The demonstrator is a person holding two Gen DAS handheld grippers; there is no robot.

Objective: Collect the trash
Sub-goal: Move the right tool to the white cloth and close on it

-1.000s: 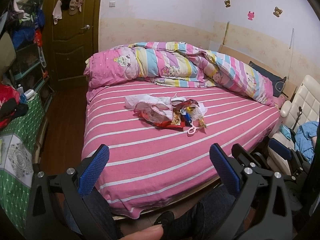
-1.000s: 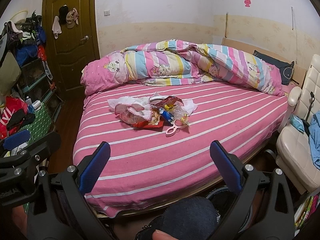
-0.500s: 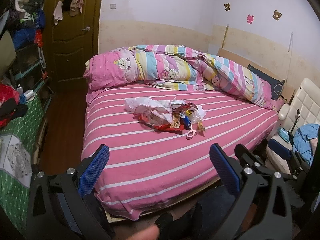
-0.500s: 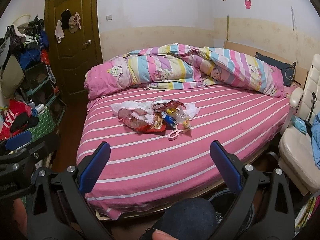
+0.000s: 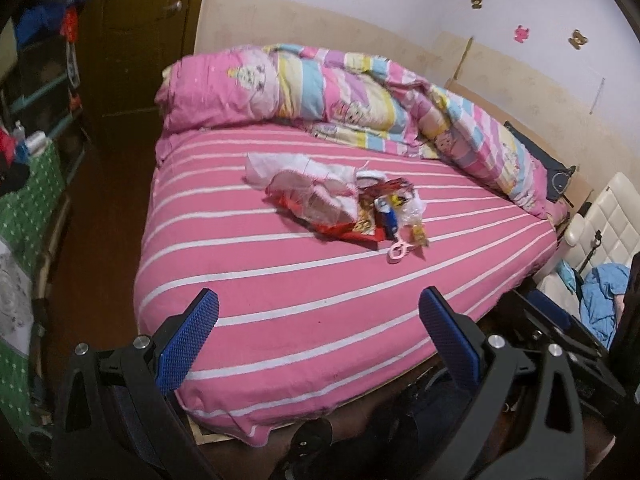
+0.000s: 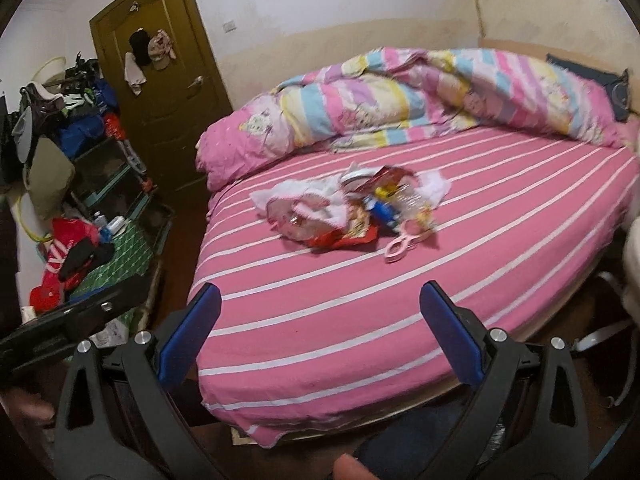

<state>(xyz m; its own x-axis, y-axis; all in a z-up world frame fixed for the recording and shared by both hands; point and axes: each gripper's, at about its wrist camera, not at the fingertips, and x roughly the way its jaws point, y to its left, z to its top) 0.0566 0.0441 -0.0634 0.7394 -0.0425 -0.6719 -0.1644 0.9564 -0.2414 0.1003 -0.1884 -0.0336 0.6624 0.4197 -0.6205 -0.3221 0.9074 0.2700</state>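
Observation:
A heap of trash (image 5: 344, 204) (image 6: 352, 210) lies in the middle of the pink striped bed (image 5: 280, 280) (image 6: 500, 216): white tissue or cloth, clear plastic, red wrappers, a small blue bottle and a crumpled clear bottle. A pink plastic clip (image 5: 398, 250) (image 6: 402, 240) lies at the heap's near right edge. My left gripper (image 5: 318, 330) is open over the bed's near edge, well short of the heap, holding nothing. My right gripper (image 6: 320, 326) is also open and holds nothing, at about the same distance.
A rolled pink and pastel quilt (image 5: 340, 96) (image 6: 400, 96) runs along the bed's far side. A brown door (image 6: 160, 80) and cluttered shelves (image 6: 72, 128) stand at left, with a green-covered table (image 5: 24, 208). A white chair (image 5: 600, 232) stands at right.
Both grippers have risen and tilted downward, nearing the bed, so the heap looks larger. The right view has swung leftward. Both stay open.

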